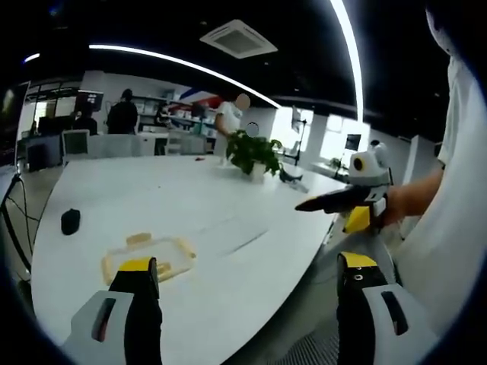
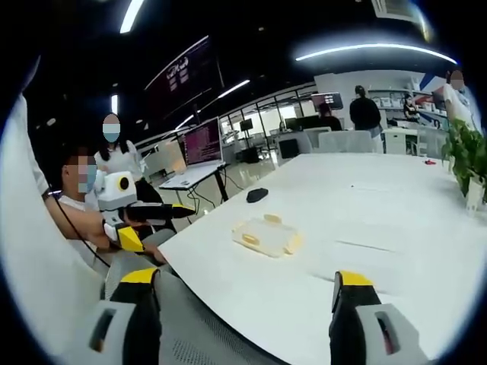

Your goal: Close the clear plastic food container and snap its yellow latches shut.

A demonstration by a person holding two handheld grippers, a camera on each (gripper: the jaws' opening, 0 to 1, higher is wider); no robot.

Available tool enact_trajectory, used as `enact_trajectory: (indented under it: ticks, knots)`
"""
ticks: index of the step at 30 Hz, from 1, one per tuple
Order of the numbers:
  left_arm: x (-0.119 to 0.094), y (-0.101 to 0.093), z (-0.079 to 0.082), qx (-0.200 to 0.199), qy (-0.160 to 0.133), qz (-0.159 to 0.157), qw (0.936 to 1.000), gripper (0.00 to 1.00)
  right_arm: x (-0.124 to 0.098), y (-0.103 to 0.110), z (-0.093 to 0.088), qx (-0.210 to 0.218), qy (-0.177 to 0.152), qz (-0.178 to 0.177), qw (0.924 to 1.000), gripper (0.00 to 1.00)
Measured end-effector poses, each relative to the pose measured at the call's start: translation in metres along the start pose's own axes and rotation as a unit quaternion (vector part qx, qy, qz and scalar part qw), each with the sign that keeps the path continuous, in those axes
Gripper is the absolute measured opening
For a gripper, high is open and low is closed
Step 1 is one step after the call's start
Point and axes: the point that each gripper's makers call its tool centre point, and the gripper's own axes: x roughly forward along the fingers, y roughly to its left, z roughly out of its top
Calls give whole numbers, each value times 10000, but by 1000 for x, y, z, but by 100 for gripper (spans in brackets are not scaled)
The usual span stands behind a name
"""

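The clear plastic food container (image 1: 148, 257) with yellow latches lies flat on the white table (image 1: 228, 205), close to its near edge. It is small in the right gripper view, where the container (image 2: 266, 234) sits past the table's edge. My left gripper (image 1: 247, 277) is open, with its jaws wide apart, short of the container and touching nothing. My right gripper (image 2: 243, 287) is also open and empty, held off the table. Each gripper shows in the other's view: the right gripper (image 1: 346, 204) in a hand, the left gripper (image 2: 144, 214) at the left. Whether the latches are snapped is too small to tell.
A black mouse (image 1: 70, 220) lies left of the container, and a potted plant (image 1: 253, 154) stands at the table's far side. Chairs, desks, a monitor (image 2: 202, 142) and several people are behind. The table's curved edge (image 2: 228, 304) runs just ahead of my right gripper.
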Motion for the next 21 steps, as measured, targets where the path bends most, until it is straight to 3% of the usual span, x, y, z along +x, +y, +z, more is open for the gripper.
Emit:
enact_trajectory:
  ticks: [8, 21]
  knots:
    - [-7, 8, -1, 354, 189, -90, 9992, 94, 9, 3, 11, -522, 134, 101, 9985, 92]
    - [-13, 46, 10, 882, 516, -250, 9944, 84, 29, -17, 27, -872, 365, 171, 9954, 89]
